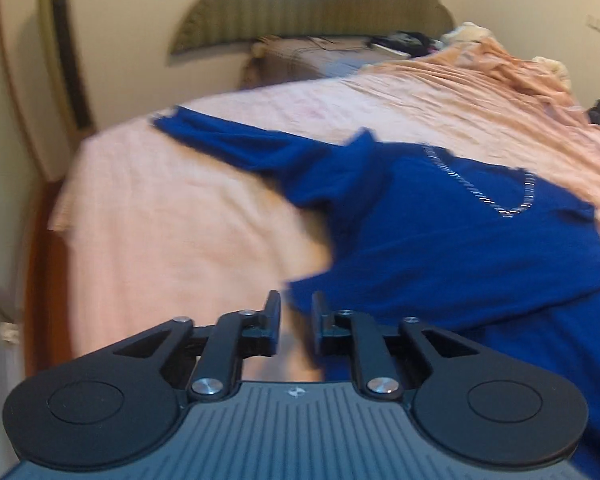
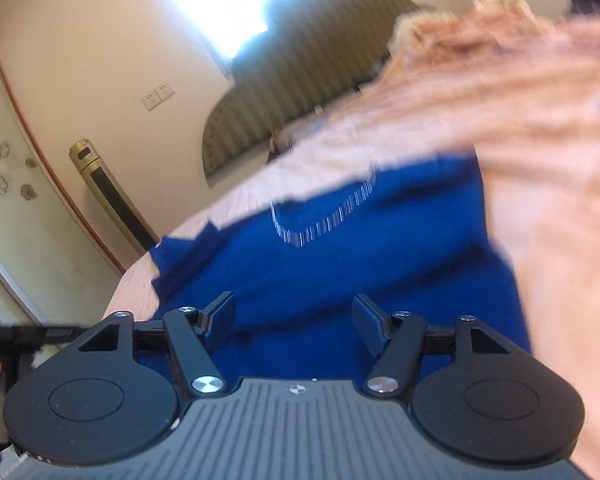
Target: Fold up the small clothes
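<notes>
A blue top [image 1: 440, 220] with a shiny trimmed neckline lies spread on the pink bedsheet [image 1: 180, 220]. The left gripper [image 1: 296, 320] hangs at the garment's edge, fingers slightly apart and empty. The right gripper [image 2: 294, 320] hangs over the blue cloth, fingers wide apart.

The top [image 1: 440, 220] lies spread on the bed [image 1: 188, 216], one sleeve [image 1: 220, 140] stretched from it toward the bed's left edge. Beyond the top, at the bed's far end, stands the headboard [image 1: 300, 12], with a crumpled blanket [image 1: 512, 68] heaped on the bed to the top's far right. Left of the bed stands a tower fan [image 1: 62, 48] against the wall.
</notes>
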`<state>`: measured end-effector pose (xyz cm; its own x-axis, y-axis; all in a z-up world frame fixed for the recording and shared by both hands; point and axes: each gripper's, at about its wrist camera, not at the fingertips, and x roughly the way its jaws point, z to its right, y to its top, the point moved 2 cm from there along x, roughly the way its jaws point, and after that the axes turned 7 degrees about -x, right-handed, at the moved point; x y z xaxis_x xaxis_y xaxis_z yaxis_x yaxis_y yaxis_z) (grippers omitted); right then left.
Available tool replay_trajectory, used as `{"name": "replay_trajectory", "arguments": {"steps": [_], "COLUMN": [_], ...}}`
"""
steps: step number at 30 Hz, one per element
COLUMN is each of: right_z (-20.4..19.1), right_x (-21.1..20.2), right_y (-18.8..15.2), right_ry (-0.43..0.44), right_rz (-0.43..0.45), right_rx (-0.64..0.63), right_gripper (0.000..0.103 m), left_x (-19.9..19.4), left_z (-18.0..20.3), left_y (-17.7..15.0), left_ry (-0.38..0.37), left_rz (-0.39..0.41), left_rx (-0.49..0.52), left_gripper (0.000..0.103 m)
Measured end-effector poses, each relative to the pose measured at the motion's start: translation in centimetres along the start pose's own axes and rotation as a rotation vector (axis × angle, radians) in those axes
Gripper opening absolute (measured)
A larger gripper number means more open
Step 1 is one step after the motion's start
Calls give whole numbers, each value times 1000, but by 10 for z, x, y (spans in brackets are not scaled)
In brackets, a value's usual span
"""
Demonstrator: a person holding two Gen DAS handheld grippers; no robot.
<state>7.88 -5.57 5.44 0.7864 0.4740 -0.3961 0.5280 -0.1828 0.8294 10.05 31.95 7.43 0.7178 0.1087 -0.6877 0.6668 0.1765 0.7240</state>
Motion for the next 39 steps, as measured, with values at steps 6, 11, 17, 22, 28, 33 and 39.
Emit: {"name": "replay_trajectory", "arguments": {"steps": [6, 11, 17, 22, 28, 33, 39], "right_z": [5, 34, 45, 45, 46, 46, 45], "right_x": [73, 116, 106, 107, 109, 109, 111], "right_y": [44, 36, 16, 17, 18, 18, 17], "right_ry": [-141, -347, -326, -336, -324, -323, -330], "right_rz": [-100, -229, -160, -169, -174, -175, -177], "right_rx": [-152, -238, -318, -307, -298, -296, -301], "right_gripper": [75, 76, 88, 100, 102, 101, 101], "left_x": [-20, 20, 40, 29, 114, 192, 223], "left_z": [13, 53, 38, -16, -123, -177, -166], "left_y": [2, -13, -21, 25, 100, 131, 157], "left_ry": [-70, -135, -197, -198, -98, -112, -61], "left_rz": [115, 11, -21, 150, 157, 75, 70], "left_rx": [2, 83, 79, -63, -447, -725, -665], "left_gripper": [26, 26, 28, 91, 96, 74, 39]}}
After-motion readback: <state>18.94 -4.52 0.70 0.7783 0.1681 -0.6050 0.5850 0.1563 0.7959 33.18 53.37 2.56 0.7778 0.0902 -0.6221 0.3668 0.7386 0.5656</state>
